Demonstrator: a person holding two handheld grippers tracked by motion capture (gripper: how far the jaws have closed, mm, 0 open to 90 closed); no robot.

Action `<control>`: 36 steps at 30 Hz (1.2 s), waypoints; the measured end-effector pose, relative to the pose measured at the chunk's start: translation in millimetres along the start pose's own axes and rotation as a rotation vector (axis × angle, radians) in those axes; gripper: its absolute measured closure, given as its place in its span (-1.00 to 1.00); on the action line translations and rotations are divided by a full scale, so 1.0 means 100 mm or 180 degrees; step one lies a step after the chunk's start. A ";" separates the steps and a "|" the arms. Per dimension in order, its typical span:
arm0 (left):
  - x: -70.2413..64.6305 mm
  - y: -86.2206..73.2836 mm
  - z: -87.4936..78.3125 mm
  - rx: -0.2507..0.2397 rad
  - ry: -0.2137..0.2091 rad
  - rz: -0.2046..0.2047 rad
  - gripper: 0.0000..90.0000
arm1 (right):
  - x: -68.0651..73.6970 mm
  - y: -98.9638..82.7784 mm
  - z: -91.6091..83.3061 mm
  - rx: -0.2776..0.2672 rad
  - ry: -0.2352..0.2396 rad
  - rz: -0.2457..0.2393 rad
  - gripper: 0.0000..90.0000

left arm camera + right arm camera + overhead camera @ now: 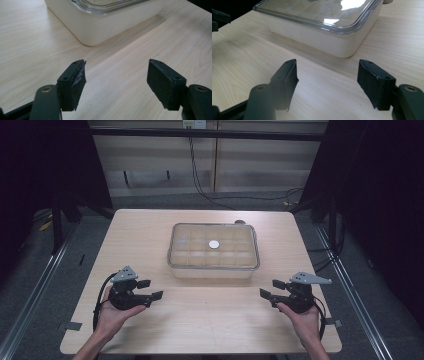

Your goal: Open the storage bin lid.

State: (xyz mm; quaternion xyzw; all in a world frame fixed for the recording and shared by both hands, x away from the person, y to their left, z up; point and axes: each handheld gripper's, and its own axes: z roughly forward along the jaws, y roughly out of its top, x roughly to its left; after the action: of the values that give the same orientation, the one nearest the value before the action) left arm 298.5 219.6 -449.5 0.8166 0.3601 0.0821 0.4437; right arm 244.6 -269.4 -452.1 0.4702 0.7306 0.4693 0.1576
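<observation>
I hold my left gripper [153, 289] and my right gripper [268, 289] low over the near part of the table [150, 230], one at each side, both with their jaws spread wide and nothing between them. The box [214, 269] sits in the middle of the table, well apart from either gripper, a cream-coloured container with its clear lid [214, 245] seated flat on top and a small white disc [214, 244] at the lid's centre; through the lid I can make out a grid of compartments, though what they hold I cannot tell. In the left gripper view the box's near corner [92, 27] stands ahead of my jaws, and in the right gripper view its other near corner [342, 47] does the same. As I judge it, the work on the box is not begun: the lid is on, nothing is gripped, and the reach, the grasp and whatever opening follows are all left to do.
</observation>
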 end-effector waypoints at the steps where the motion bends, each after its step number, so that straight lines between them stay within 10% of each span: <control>1: 0.00 0.02 0.00 -0.0001 0.0006 0.0021 -0.27 | -0.01 0.02 0.00 -0.0004 -0.0011 -0.0001 -0.29; 36: 0.27 0.59 0.19 -0.0179 0.0081 -0.0069 -0.24 | -0.25 0.69 0.33 -0.0054 0.0073 -0.0050 -0.24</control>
State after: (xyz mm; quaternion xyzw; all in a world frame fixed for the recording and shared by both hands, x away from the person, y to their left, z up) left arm 357.1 204.1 -420.0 0.7987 0.3720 0.0978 0.4626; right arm 316.6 -264.4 -417.0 0.4577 0.7320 0.4797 0.1569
